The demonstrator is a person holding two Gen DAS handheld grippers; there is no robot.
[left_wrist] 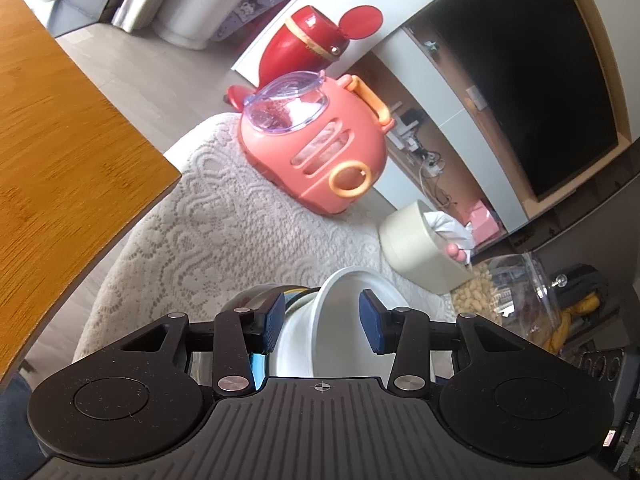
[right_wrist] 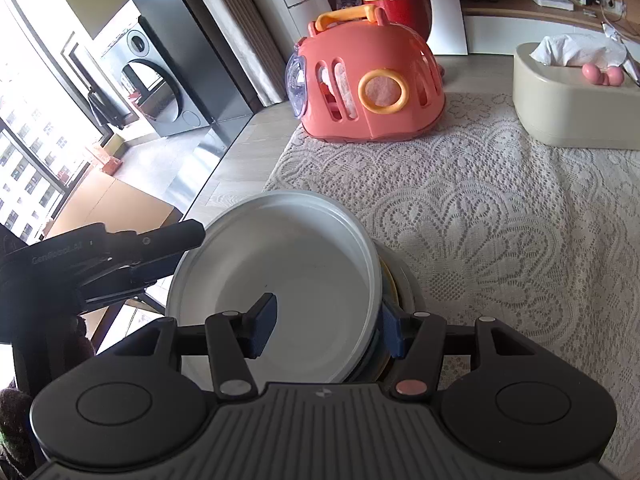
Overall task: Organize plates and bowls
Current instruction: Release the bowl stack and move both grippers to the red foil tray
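A white bowl (right_wrist: 280, 276) sits on top of a stack of other dishes on the lace tablecloth (right_wrist: 480, 220); a yellow rim and a metal dish (right_wrist: 406, 284) show under it on the right. My right gripper (right_wrist: 328, 328) is open, its jaws astride the bowl's right wall. My left gripper (left_wrist: 322, 320) is open too, astride the bowl's (left_wrist: 344, 320) left wall, with a steel dish (left_wrist: 248, 300) just outside its left finger. The left gripper also shows in the right wrist view (right_wrist: 120, 248), at the bowl's left edge.
A pink toy carrier (right_wrist: 368, 88) and a red jar (right_wrist: 396, 0) stand at the far side of the cloth. A beige tissue box (right_wrist: 572, 96) is at the far right. A wooden tabletop (left_wrist: 60, 160) lies left. A clear container of peanuts (left_wrist: 500, 288) stands right.
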